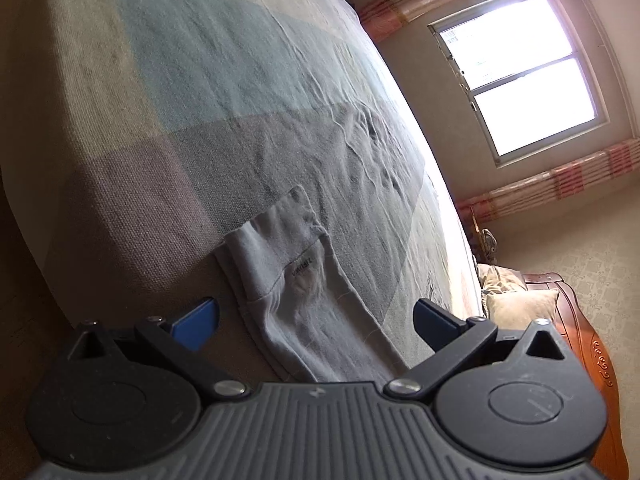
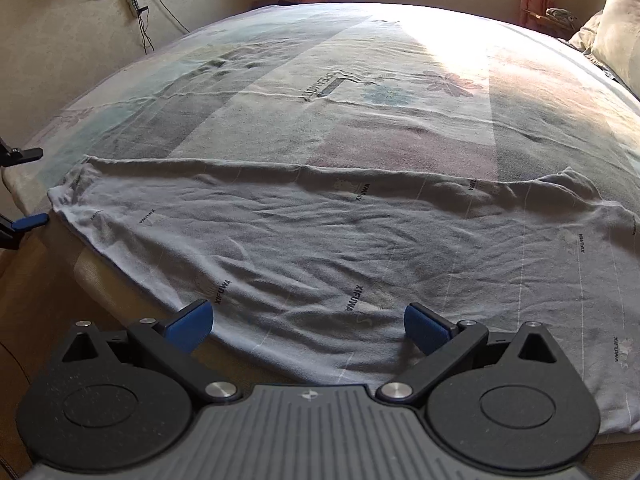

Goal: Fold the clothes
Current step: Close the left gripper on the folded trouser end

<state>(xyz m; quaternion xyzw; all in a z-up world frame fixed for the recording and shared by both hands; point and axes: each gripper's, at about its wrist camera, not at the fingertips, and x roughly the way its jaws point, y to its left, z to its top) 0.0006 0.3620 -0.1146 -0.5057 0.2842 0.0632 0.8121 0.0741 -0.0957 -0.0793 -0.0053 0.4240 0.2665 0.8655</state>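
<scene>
A light grey garment (image 2: 320, 248) printed with small dark letters lies spread flat along the near edge of the bed, wrinkled. My right gripper (image 2: 308, 326) is open just above its near hem, blue pads apart, nothing between them. In the left wrist view one end of the same garment (image 1: 296, 292) hangs slightly over the bed's edge, and my left gripper (image 1: 316, 322) is open around it, not closed on the cloth. The left gripper's fingers (image 2: 28, 222) also show at the far left of the right wrist view, beside the garment's left corner.
The bed (image 2: 360, 80) carries a patchwork sheet in grey, teal and pink. Pillows (image 1: 516, 304) and a wooden headboard (image 1: 588, 344) are at one end. A bright window (image 1: 520, 72) with striped curtains faces the bed. Cables and a power strip (image 2: 134, 2) hang on the wall.
</scene>
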